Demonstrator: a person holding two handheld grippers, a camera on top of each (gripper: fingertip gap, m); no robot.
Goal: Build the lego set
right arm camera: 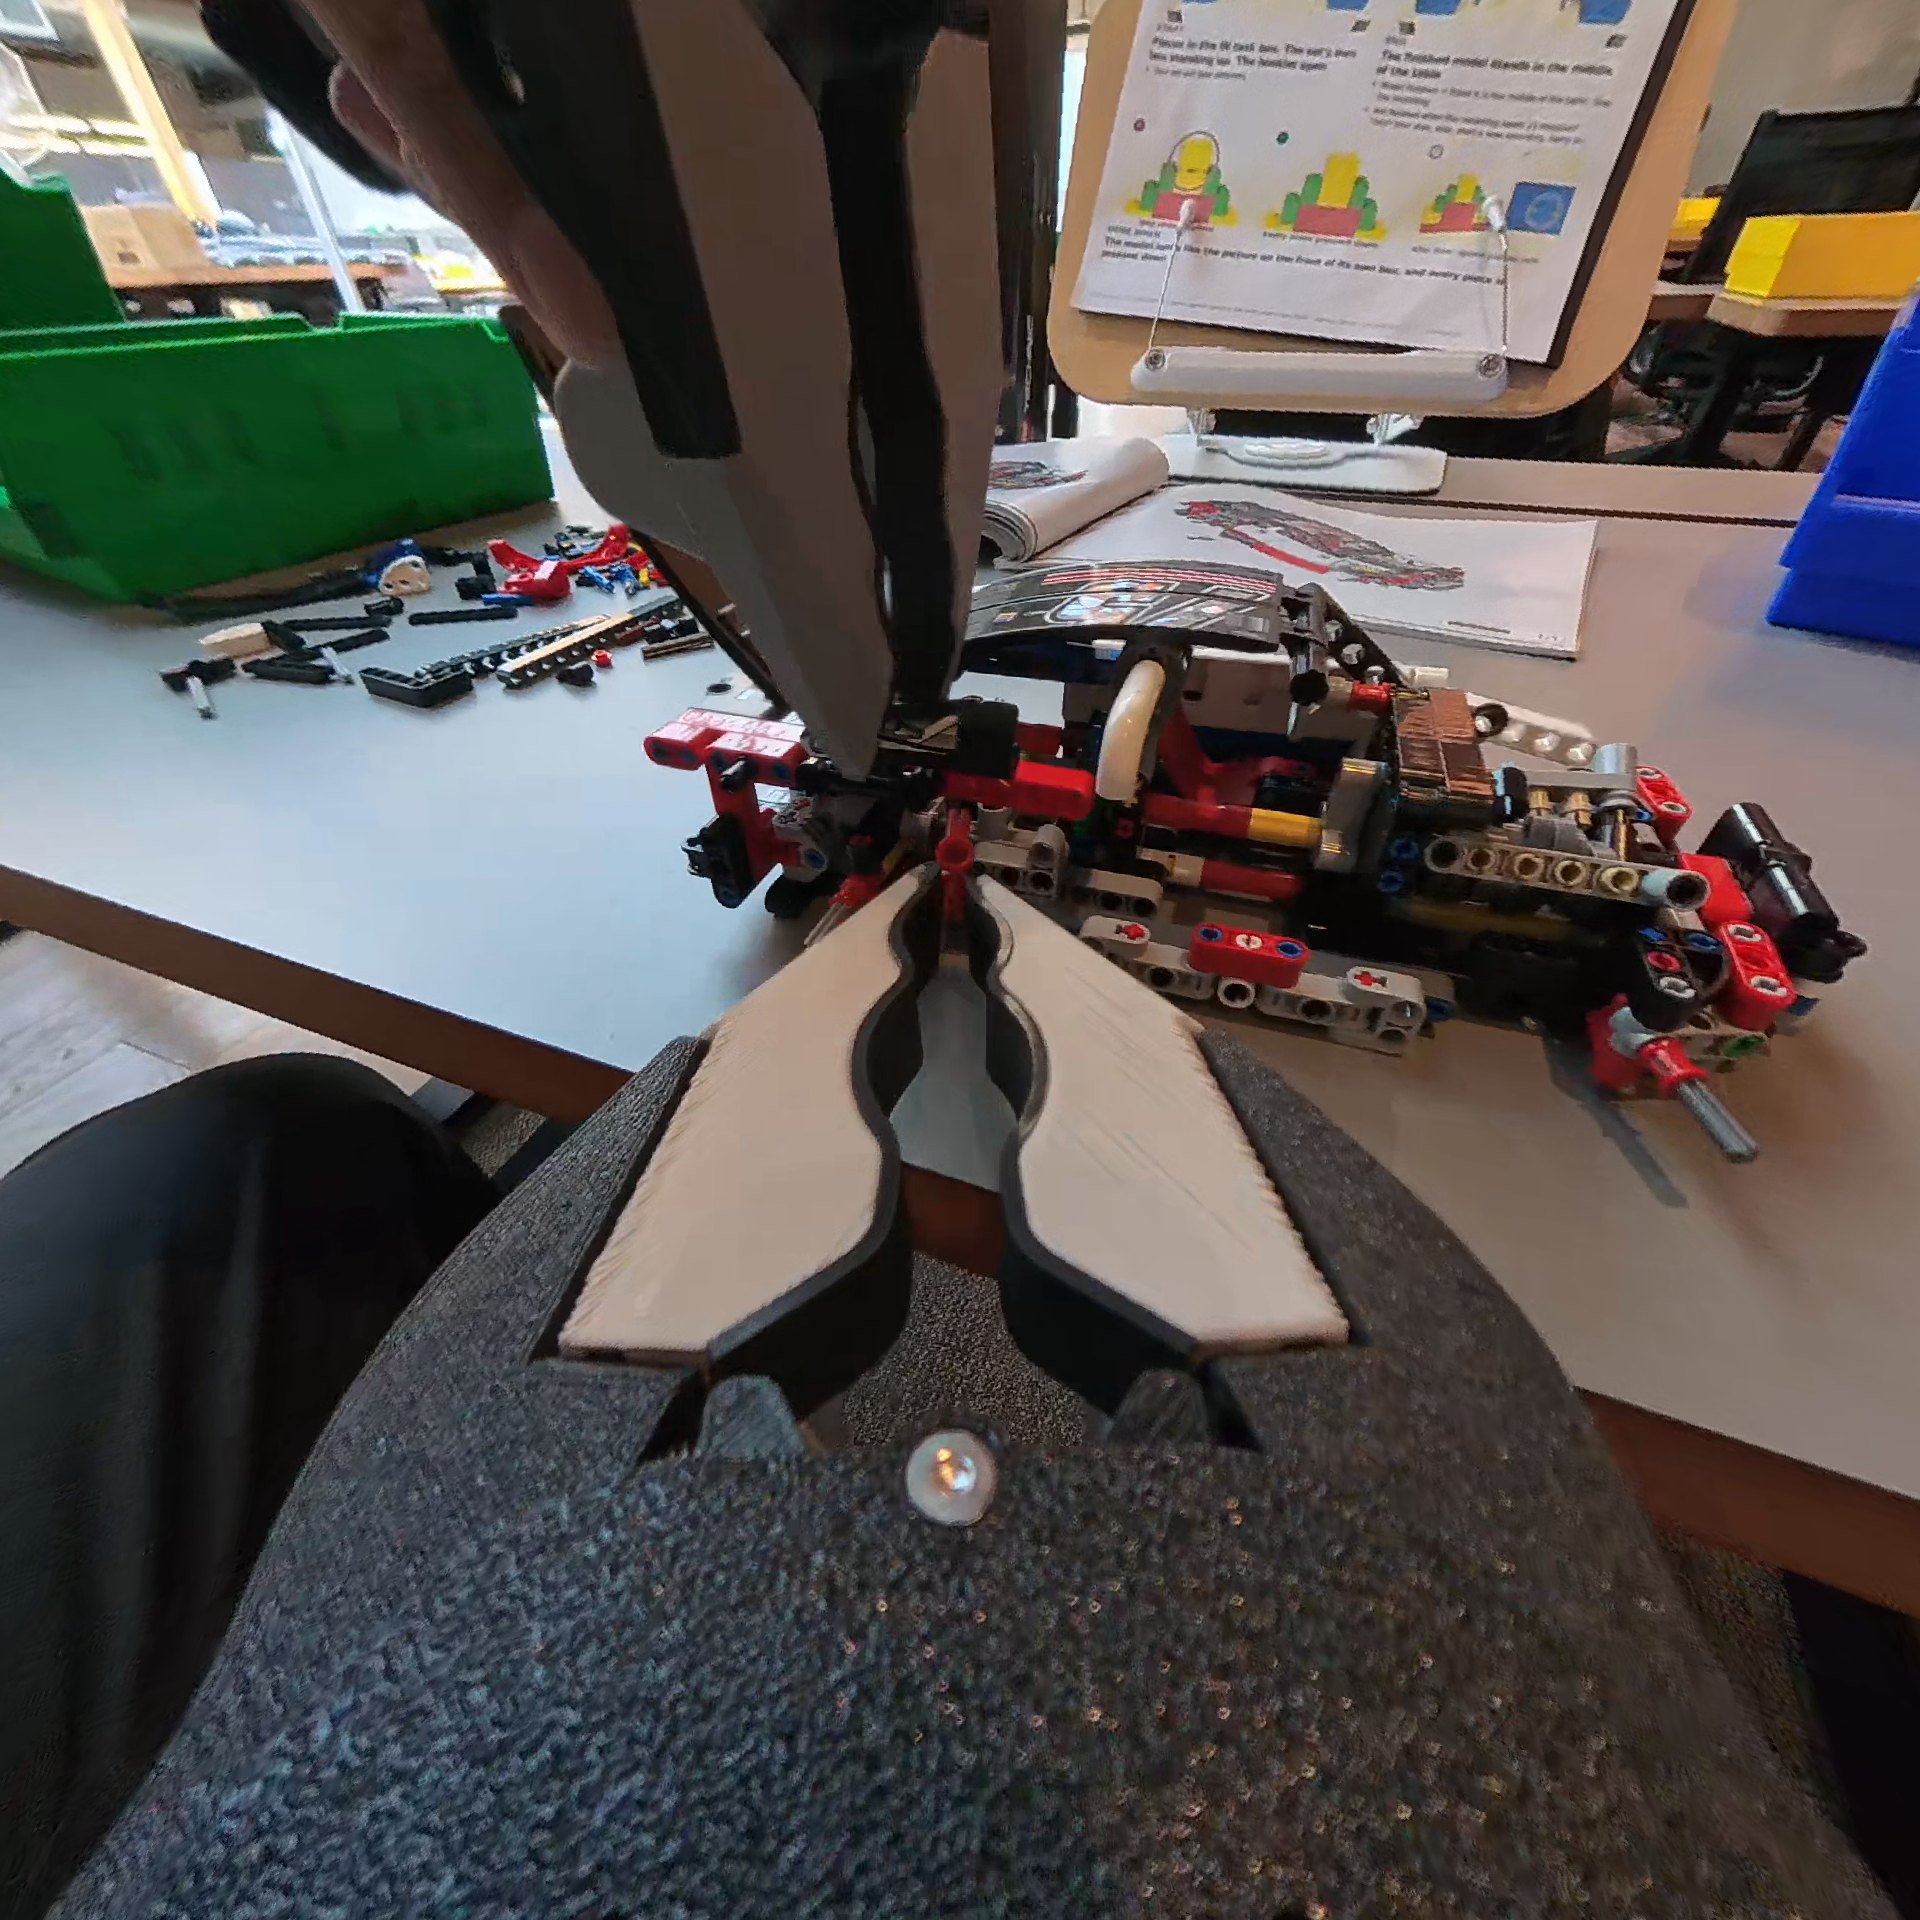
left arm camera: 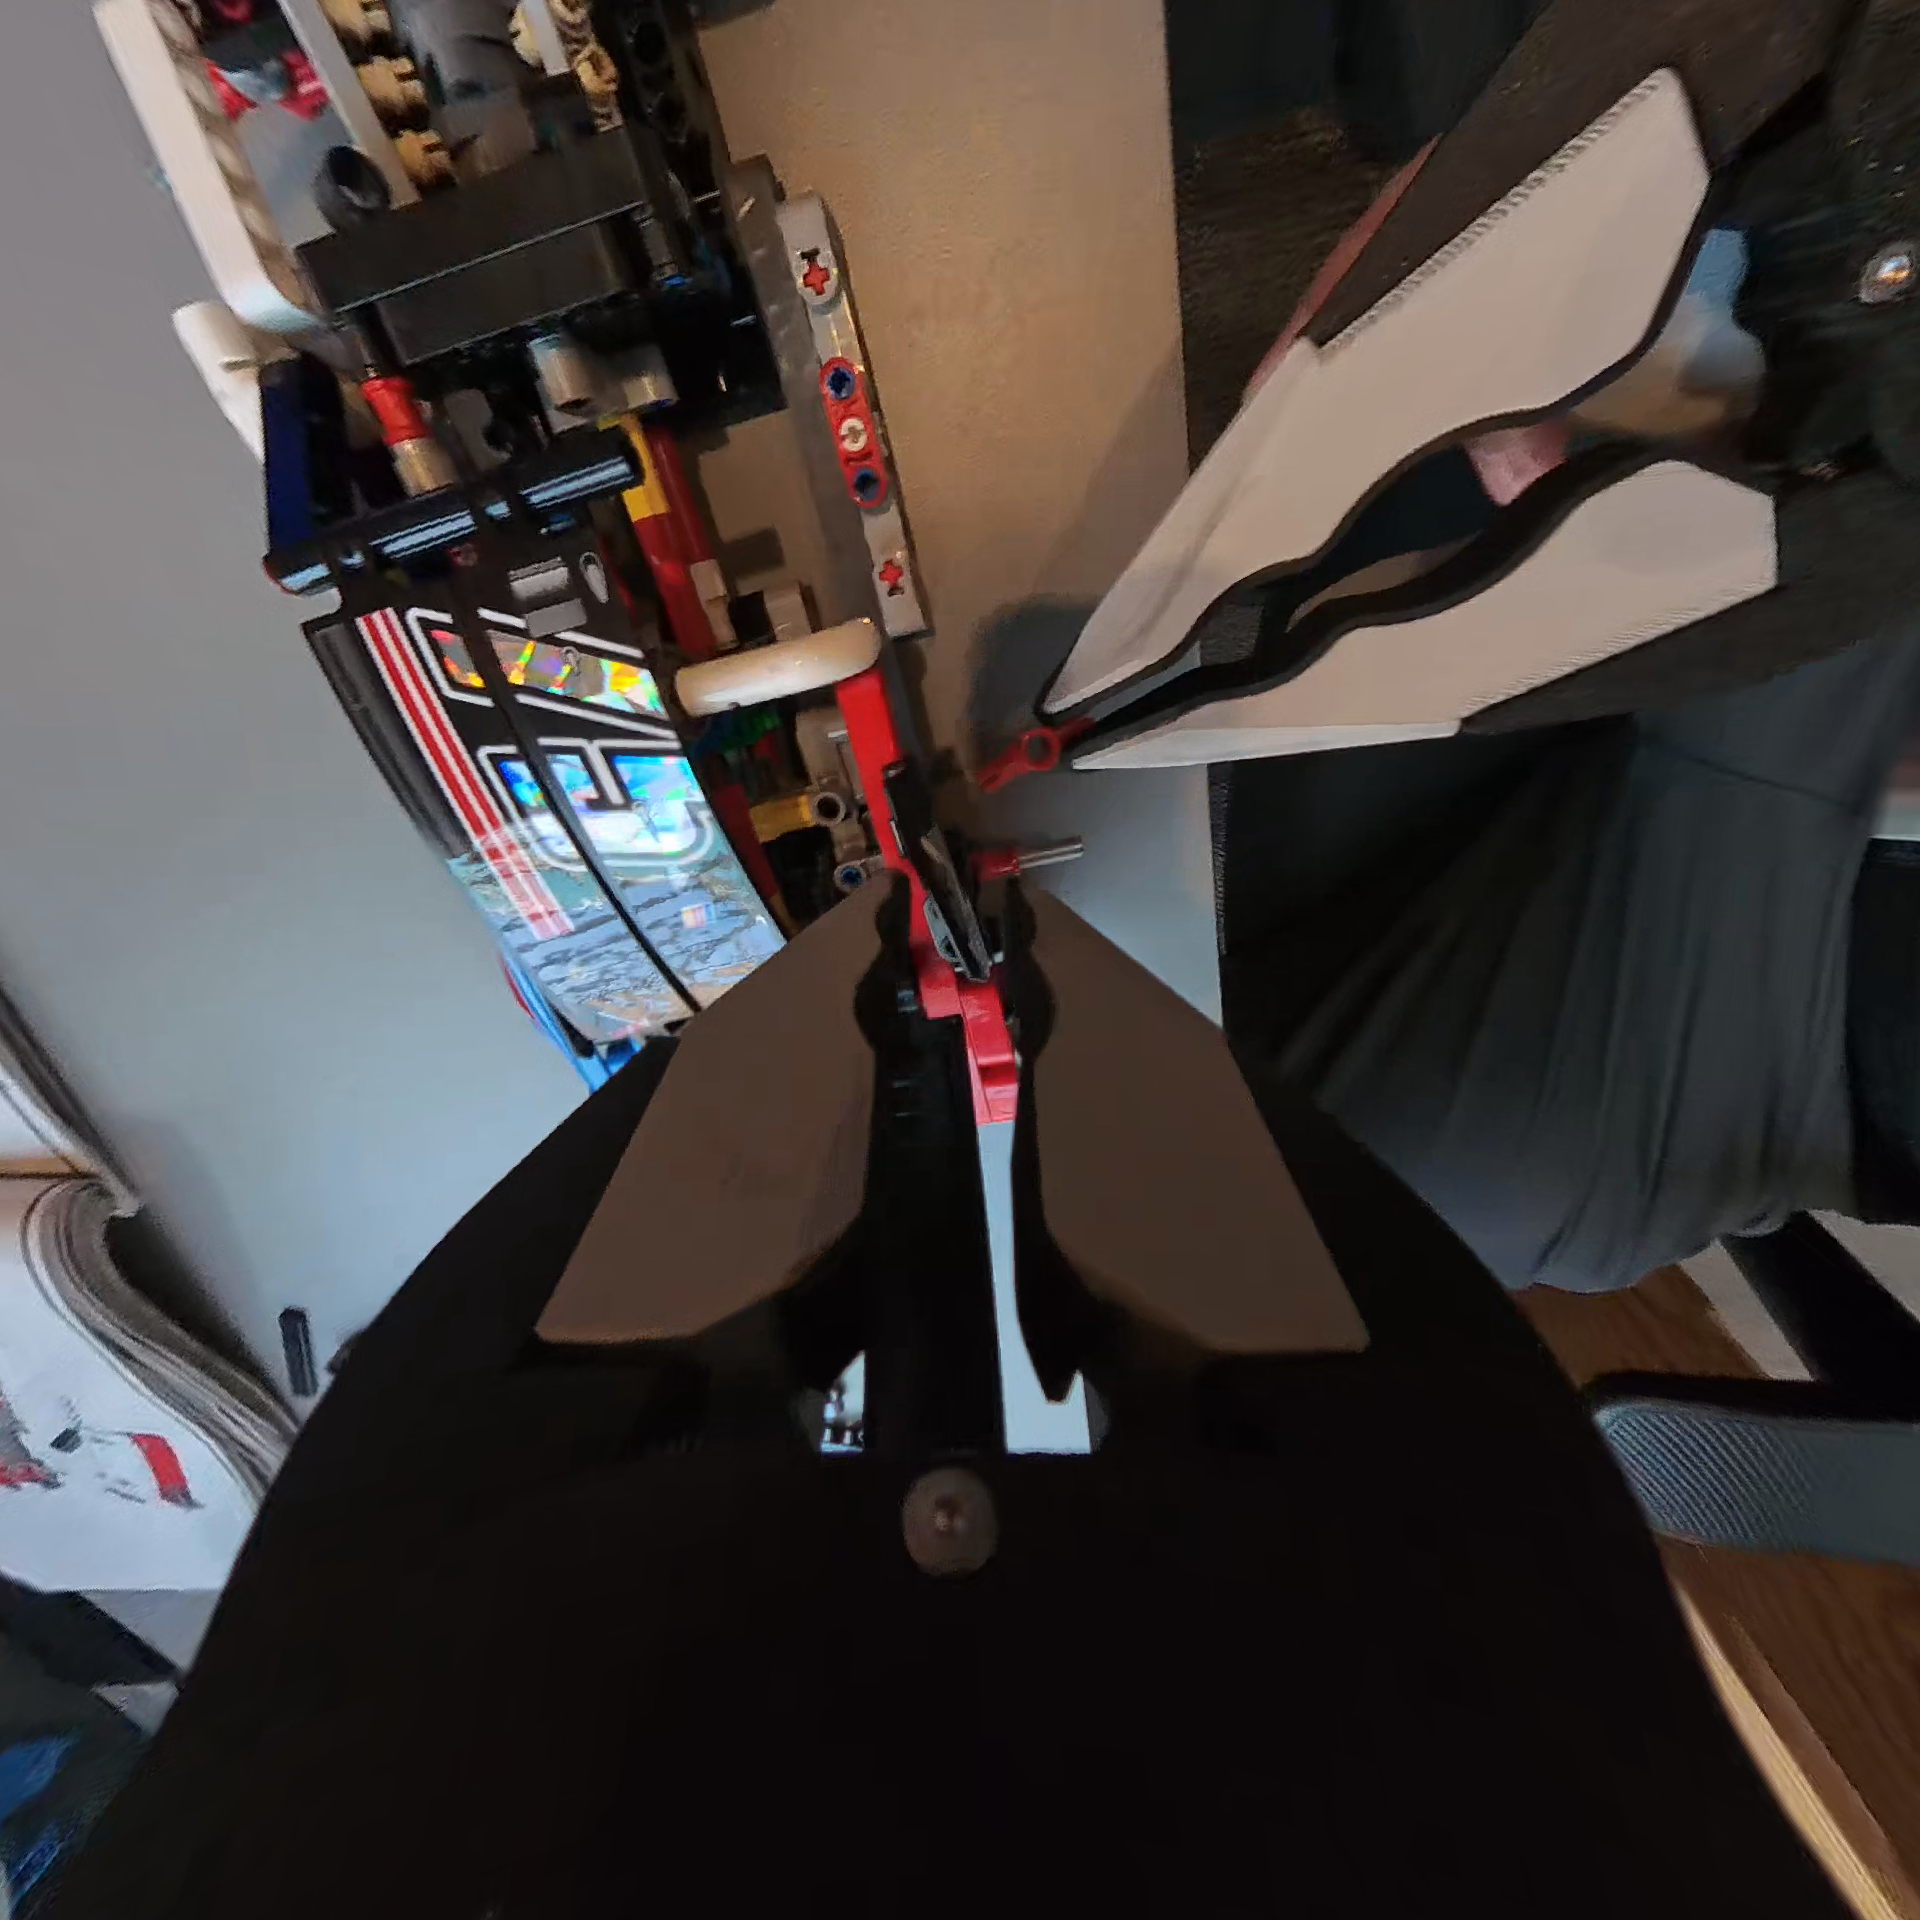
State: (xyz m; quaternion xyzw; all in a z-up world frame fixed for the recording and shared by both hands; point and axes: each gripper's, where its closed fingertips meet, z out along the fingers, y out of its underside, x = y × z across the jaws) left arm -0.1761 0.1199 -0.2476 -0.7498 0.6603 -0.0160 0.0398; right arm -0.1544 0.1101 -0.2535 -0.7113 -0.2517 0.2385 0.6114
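My left gripper (left arm camera: 951, 935) has its jaws clenched on the front end of the lego car (right arm camera: 1247, 810), which lies on the grey bench (right arm camera: 312, 831). My right gripper (right arm camera: 948, 883) pinches a small red connector piece (right arm camera: 952, 854) just at the car's near side. The car is a red, black and grey frame with a curved black stickered roof. Far left, loose pieces (right arm camera: 468, 634) lie before a green bin (right arm camera: 249, 447); I can't see its contents.
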